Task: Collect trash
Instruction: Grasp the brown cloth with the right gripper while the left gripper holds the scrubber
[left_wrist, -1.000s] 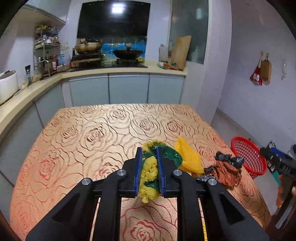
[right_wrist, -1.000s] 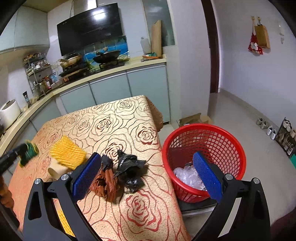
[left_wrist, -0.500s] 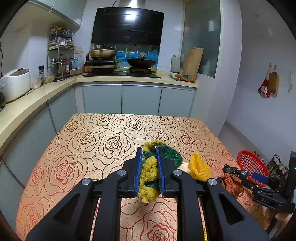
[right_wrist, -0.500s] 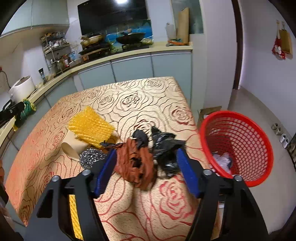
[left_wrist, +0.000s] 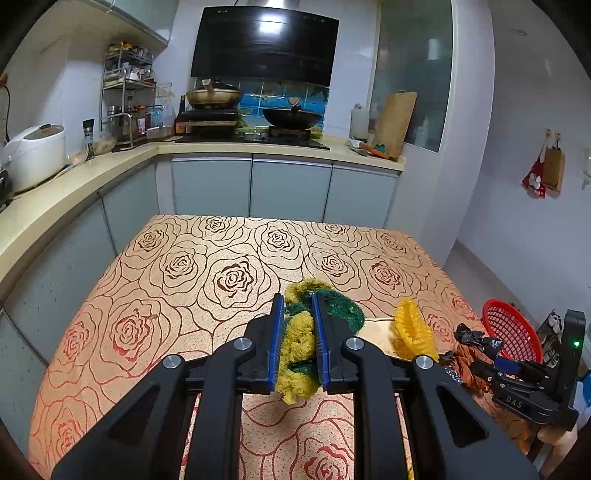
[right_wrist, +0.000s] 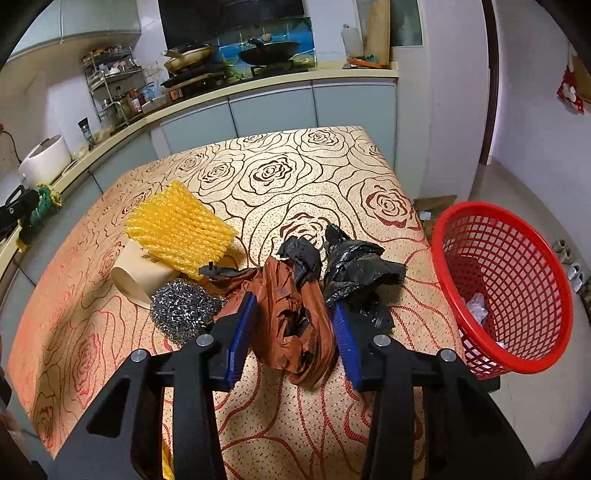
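Observation:
My left gripper is shut on a yellow and green scouring pad and holds it above the rose-patterned table. My right gripper is at the table's right edge. Its jaws are closing on a crumpled brown plastic bag, and the blue pads touch both of the bag's sides. The bag rests on the cloth. A crumpled black bag lies against it on the right. A red mesh basket stands off the table's right edge with clear plastic inside.
A yellow foam net, a tipped paper cup and a steel wool ball lie left of the brown bag. A counter with a stove and a rice cooker runs along the back and left.
My right gripper came down from the basket to the brown bag and narrowed its jaws around it. The left gripper drew back a little with the scouring pad held.

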